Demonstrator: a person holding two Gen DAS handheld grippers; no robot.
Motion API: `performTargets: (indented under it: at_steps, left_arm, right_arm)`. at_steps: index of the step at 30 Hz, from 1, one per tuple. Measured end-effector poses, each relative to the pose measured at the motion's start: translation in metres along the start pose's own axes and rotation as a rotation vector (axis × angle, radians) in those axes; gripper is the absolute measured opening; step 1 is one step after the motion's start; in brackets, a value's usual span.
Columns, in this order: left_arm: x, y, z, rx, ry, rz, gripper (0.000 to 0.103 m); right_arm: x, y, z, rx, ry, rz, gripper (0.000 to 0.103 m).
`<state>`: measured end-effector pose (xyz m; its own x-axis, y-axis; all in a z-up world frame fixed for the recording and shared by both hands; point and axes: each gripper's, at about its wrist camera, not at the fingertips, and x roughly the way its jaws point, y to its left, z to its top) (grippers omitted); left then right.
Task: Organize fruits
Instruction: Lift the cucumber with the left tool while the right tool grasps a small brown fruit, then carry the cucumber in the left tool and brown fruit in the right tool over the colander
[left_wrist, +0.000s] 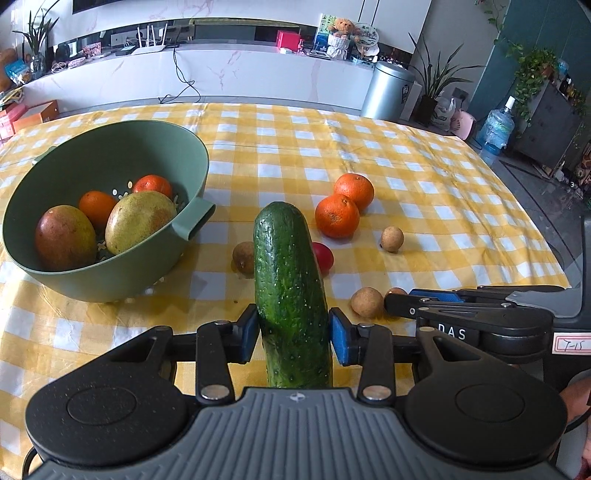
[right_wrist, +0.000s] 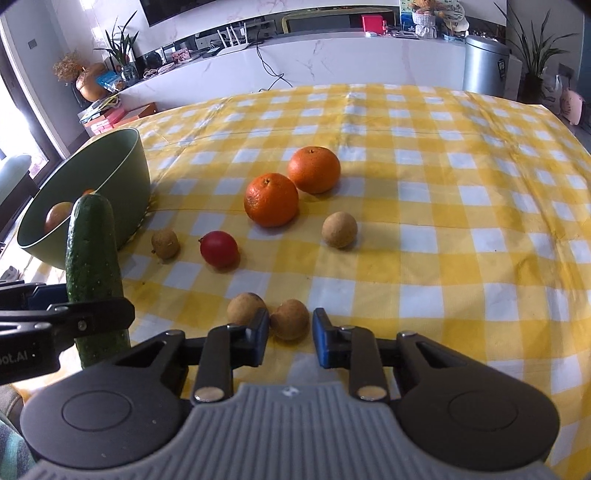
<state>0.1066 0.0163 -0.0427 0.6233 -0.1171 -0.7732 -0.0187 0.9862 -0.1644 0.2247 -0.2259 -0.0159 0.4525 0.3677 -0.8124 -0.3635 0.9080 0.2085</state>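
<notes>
Green cucumber (left_wrist: 290, 295) clamped in left claw (left_wrist: 293, 334), pointing forward above tablecloth (left_wrist: 406, 177).

Bowl (left_wrist: 110, 236) left on table (left_wrist: 443, 206) — mangoes (left_wrist: 140, 221) inside, oranges (left_wrist: 337, 220) right of it.

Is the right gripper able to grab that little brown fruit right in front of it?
Probably yes. The right gripper is open, and the small brown fruit sits just ahead between its fingers with nothing blocking; its twin lies close beside the left finger.
</notes>
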Motion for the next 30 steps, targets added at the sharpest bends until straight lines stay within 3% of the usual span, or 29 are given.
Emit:
performTargets:
  at_steps: [11,26,30]
  left_arm:
    - [-0.004,0.002,0.0,-0.008,-0.011,-0.018,0.045]
    - [-0.056,0.013,0.001,-0.067,-0.165,-0.034,0.044]
    - [-0.074,0.021,0.008,-0.08,-0.209,-0.03,0.044]
  right_arm:
    - [0.003,-0.003,0.002,0.044,0.017,0.025,0.02]
    - [-0.033,0.012,-0.003,-0.04,-0.151,0.017,0.02]
    - [-0.047,0.024,0.001,-0.067,-0.197,0.064,0.02]
